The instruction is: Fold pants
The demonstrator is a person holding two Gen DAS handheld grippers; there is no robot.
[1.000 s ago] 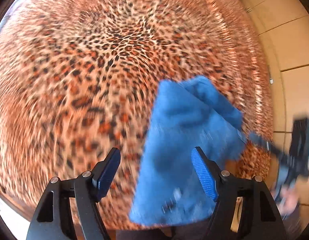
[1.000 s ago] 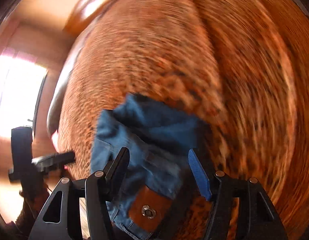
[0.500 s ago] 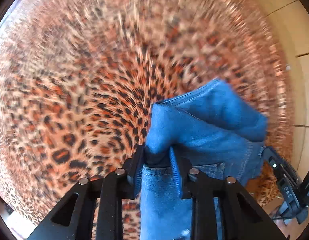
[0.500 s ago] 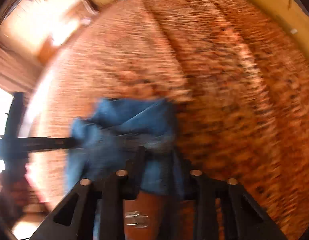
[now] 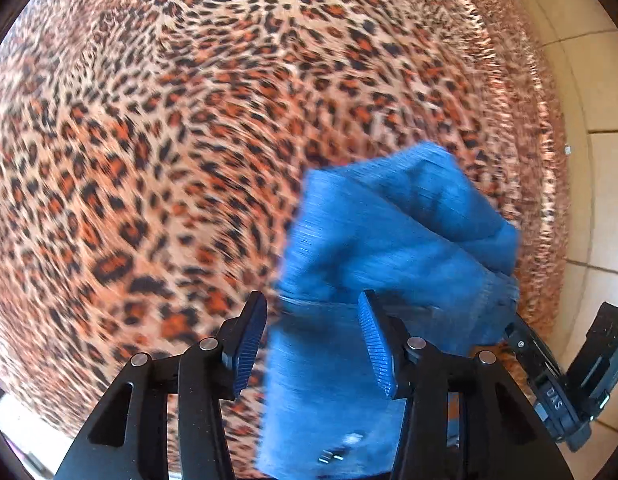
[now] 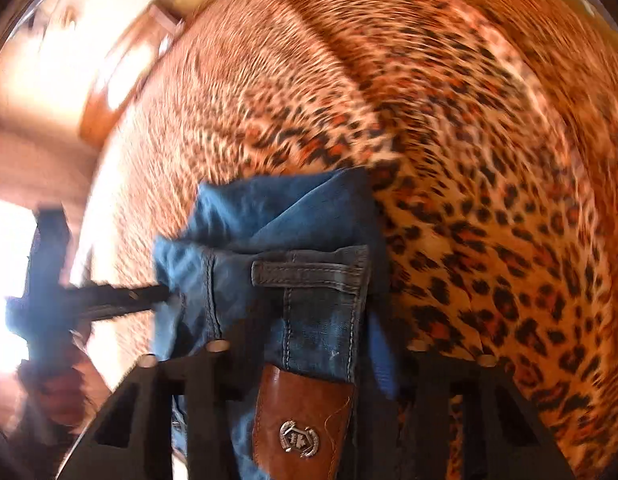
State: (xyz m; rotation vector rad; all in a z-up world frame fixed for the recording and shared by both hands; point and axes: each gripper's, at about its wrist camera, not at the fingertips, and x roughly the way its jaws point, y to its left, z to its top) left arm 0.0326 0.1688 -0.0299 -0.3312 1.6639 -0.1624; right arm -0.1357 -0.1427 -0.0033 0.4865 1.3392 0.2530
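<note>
Blue denim pants [image 5: 389, 248] lie bunched and folded on a leopard-print cover [image 5: 169, 120]. In the right wrist view the pants [image 6: 293, 240] show a belt loop [image 6: 309, 274] and a brown leather patch [image 6: 305, 420] with a metal badge. My left gripper [image 5: 311, 344] is open, its blue-padded fingers apart, with the denim's edge between and below them. My right gripper [image 6: 317, 344] has its fingers spread to either side of the waistband; the fingertips are dark, blurred and partly hidden by cloth. The right gripper's body [image 5: 581, 384] shows in the left wrist view.
The leopard-print cover [image 6: 489, 160] spreads over a wide soft surface. A beige tiled floor [image 5: 605, 120] lies beyond its right edge. Wooden furniture [image 6: 117, 92] and a bright window [image 6: 9, 280] stand at the left in the right wrist view.
Both grippers were shut on the denim half a second ago; now the left one has opened and drawn back a little. The right fingers have also spread. The pants have dropped onto the cover.
</note>
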